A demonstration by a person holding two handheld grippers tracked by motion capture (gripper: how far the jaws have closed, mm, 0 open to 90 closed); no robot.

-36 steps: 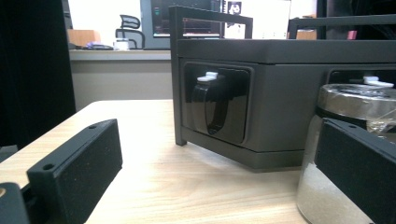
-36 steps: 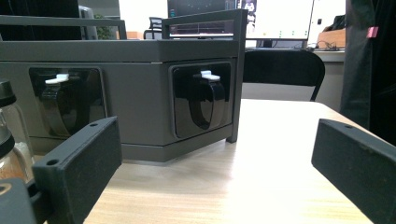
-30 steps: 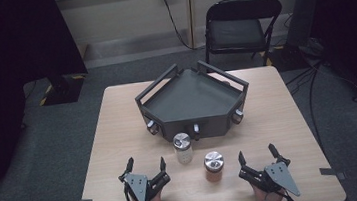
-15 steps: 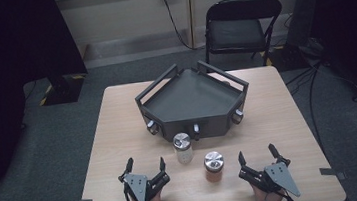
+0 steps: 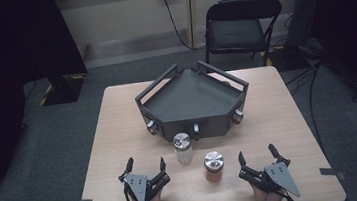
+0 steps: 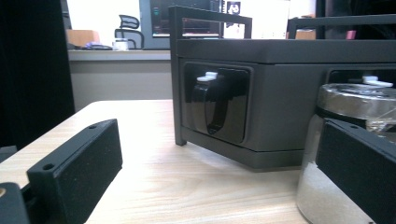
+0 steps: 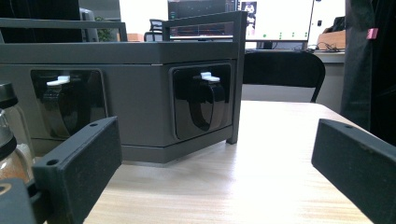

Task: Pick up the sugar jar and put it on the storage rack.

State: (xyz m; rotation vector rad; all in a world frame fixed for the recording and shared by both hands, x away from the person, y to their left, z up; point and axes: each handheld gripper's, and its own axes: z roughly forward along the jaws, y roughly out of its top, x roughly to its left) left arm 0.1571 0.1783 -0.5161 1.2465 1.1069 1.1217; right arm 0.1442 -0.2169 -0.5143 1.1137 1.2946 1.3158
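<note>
Two silver-lidded shaker jars stand on the wooden table: one with white contents point(image 5: 182, 149) point(image 6: 336, 154) and one with reddish-brown contents point(image 5: 214, 166) point(image 7: 10, 140). Behind them sits a dark grey angular tray point(image 5: 193, 104) point(image 6: 280, 84) point(image 7: 140, 70) with rail handles and knobs on its front faces. My left gripper point(image 5: 146, 168) point(image 6: 210, 172) rests open near the front edge, left of the white jar. My right gripper point(image 5: 257, 156) point(image 7: 215, 172) rests open at the front right, right of the brown jar. Neither holds anything.
A black folding chair point(image 5: 239, 28) stands beyond the table's far edge. Cables point(image 5: 315, 81) run across the carpet at the right. A dark curtain point(image 5: 7, 73) hangs at the left.
</note>
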